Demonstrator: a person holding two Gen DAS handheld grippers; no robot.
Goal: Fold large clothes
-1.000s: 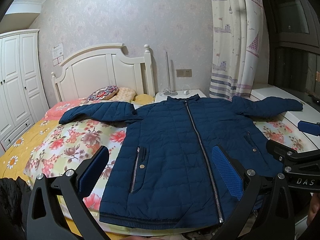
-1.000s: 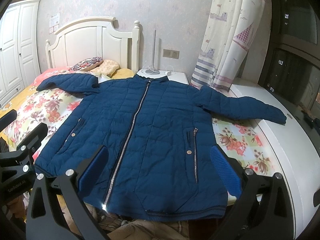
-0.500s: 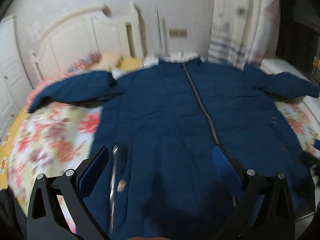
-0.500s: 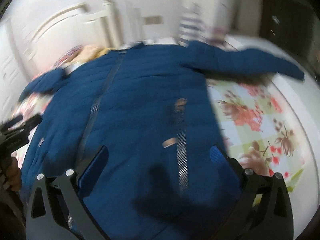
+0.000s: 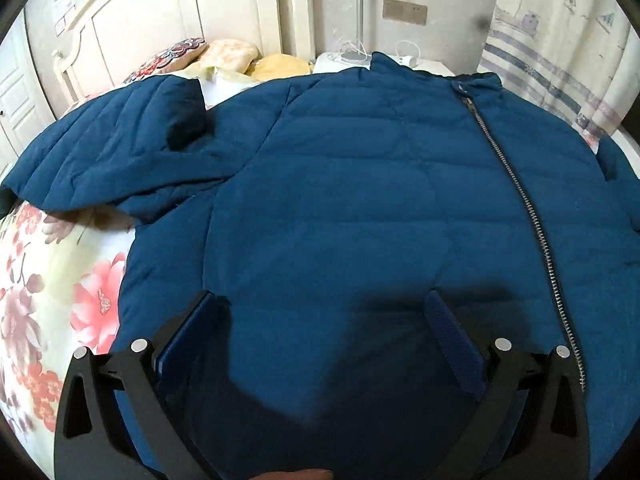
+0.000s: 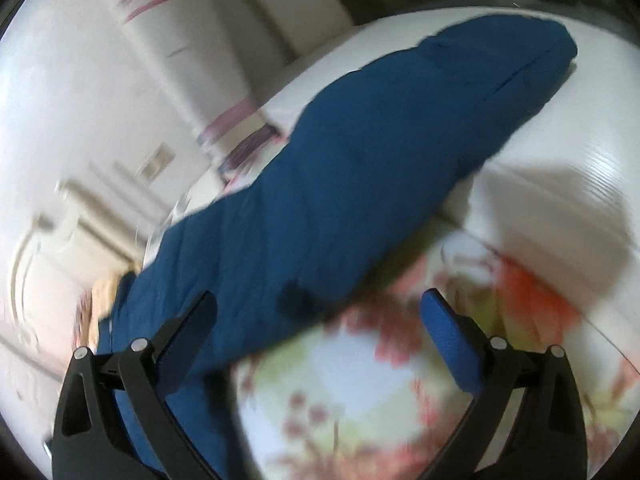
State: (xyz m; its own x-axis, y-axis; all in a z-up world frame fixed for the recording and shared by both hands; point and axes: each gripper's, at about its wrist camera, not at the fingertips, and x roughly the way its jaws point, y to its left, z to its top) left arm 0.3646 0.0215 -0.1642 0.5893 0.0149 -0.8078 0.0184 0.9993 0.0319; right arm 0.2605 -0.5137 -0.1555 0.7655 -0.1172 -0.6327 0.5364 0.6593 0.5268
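A dark blue quilted jacket (image 5: 360,184) lies front-up and zipped on the bed, its collar toward the headboard. Its left sleeve (image 5: 104,148) stretches out over the floral sheet. My left gripper (image 5: 320,320) hovers open just above the jacket's chest, left of the metal zipper (image 5: 520,184), with nothing between its fingers. The right wrist view is blurred and tilted: the jacket's right sleeve (image 6: 360,168) runs up toward a white ledge. My right gripper (image 6: 320,320) is open over the sleeve's lower part and the sheet.
The floral bedsheet (image 5: 52,280) covers the bed. Pillows (image 5: 224,56) lie by the white headboard (image 5: 168,20), with a nightstand (image 5: 352,60) beside it. A patterned curtain (image 5: 560,40) hangs at the right. The white ledge (image 6: 580,200) borders the bed's right side.
Both grippers have moved forward and down over the jacket. The left one now sits close above the chest; the right one has swung right toward the right sleeve. Both stay open.
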